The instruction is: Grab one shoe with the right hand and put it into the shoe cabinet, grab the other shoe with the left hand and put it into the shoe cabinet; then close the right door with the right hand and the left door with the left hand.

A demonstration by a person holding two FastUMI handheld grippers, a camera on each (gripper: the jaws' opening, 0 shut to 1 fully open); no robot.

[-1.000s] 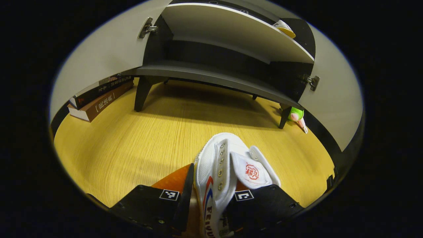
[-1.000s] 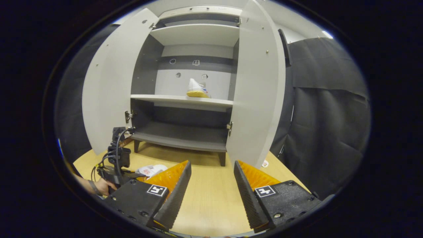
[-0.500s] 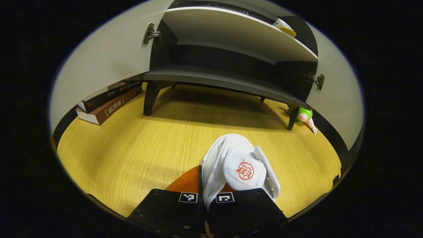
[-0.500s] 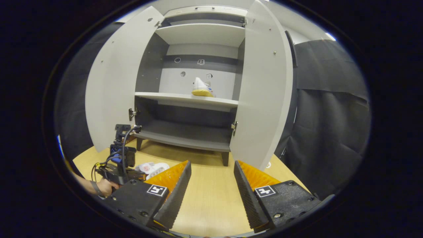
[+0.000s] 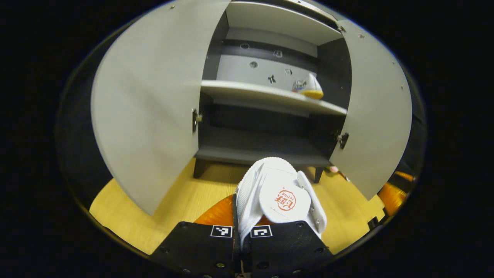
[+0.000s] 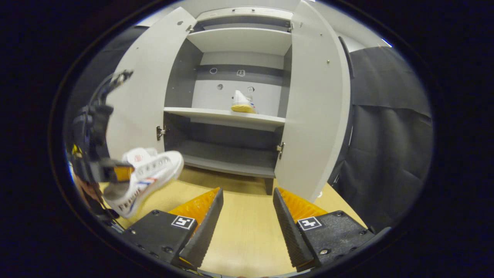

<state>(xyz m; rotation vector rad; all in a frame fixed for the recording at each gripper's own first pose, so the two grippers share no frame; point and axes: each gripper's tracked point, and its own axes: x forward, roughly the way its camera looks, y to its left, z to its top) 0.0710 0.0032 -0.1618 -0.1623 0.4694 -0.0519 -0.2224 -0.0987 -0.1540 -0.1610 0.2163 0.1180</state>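
Note:
My left gripper [image 5: 242, 237] is shut on a white shoe [image 5: 274, 193] with a red logo on its tongue, held off the wooden floor in front of the open shoe cabinet [image 5: 270, 116]. In the right gripper view that same shoe [image 6: 144, 175] hangs in the air at the left, in the left gripper [image 6: 115, 173]. The other white shoe [image 6: 242, 103] with a yellow sole stands on the cabinet's middle shelf, also seen as the shelved shoe [image 5: 307, 87]. Both doors, left door [image 6: 142, 88] and right door [image 6: 318, 108], stand wide open. My right gripper [image 6: 247, 200] is open and holds nothing, low over the floor.
The wooden floor [image 6: 247, 231] stretches in front of the cabinet. A black cloth wall [image 6: 386, 146] hangs to the right of the right door. The bottom shelf [image 6: 227, 156] of the cabinet is bare.
The left gripper has lifted the shoe off the floor and tilted up toward the cabinet's shelves. The right gripper stays open and has barely moved.

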